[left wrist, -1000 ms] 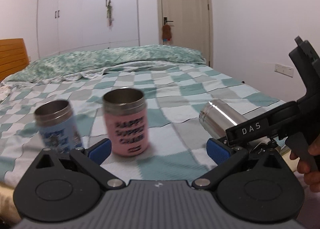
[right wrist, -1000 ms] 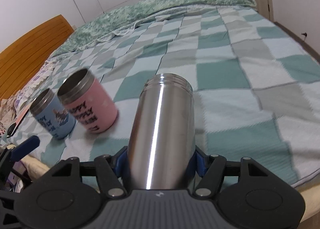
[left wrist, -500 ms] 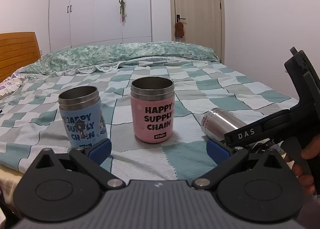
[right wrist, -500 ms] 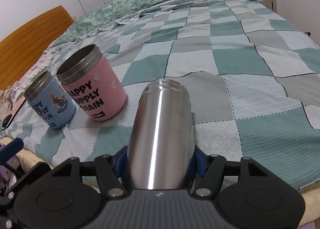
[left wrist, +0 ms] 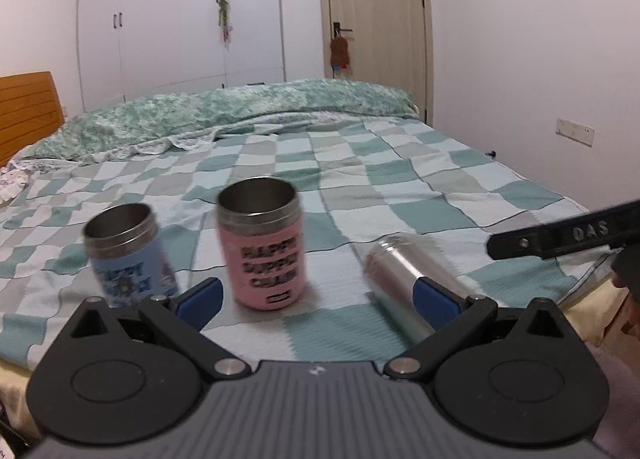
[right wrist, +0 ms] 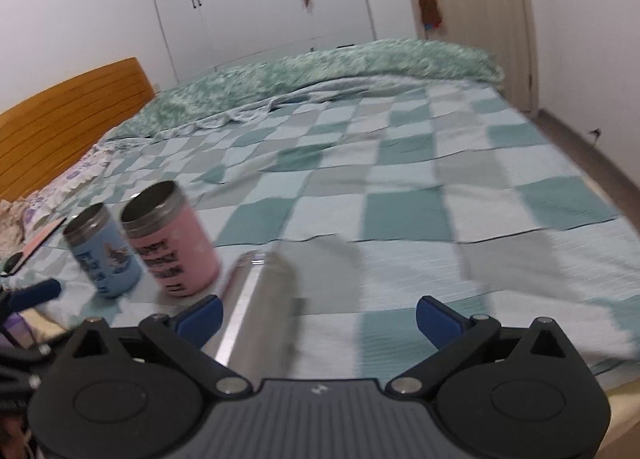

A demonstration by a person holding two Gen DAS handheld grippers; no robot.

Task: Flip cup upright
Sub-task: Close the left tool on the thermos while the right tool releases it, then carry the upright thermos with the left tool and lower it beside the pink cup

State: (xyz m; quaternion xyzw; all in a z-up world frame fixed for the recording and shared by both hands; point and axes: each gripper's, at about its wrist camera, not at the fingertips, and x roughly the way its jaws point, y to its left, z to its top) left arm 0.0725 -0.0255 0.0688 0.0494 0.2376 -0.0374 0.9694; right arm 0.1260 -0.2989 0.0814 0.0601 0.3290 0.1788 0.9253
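Standing at the far left on the checked bedspread [left wrist: 420, 215], a blue cup [left wrist: 128, 255] is being kept upright with its mouth open upward; its printing is being smeared by motion blur and cannot be read. Just beside it, a pink cup [left wrist: 262, 243] is likewise being kept upright, its label being made out only faintly as "HAPPY SUPPLY CHAIN". Further right, the steel cup [right wrist: 260, 315] is being left on its side, lying diagonally near the bed's front edge, so the flip is judged not yet done. The left gripper [left wrist: 316, 299] is being held spread and empty, hovering low before the cups, probably waiting. The right gripper [right wrist: 318, 315] is being held wide apart too, with the steel cup lying by its left pad, ungripped. "DAS" is being shown on the right gripper's body.
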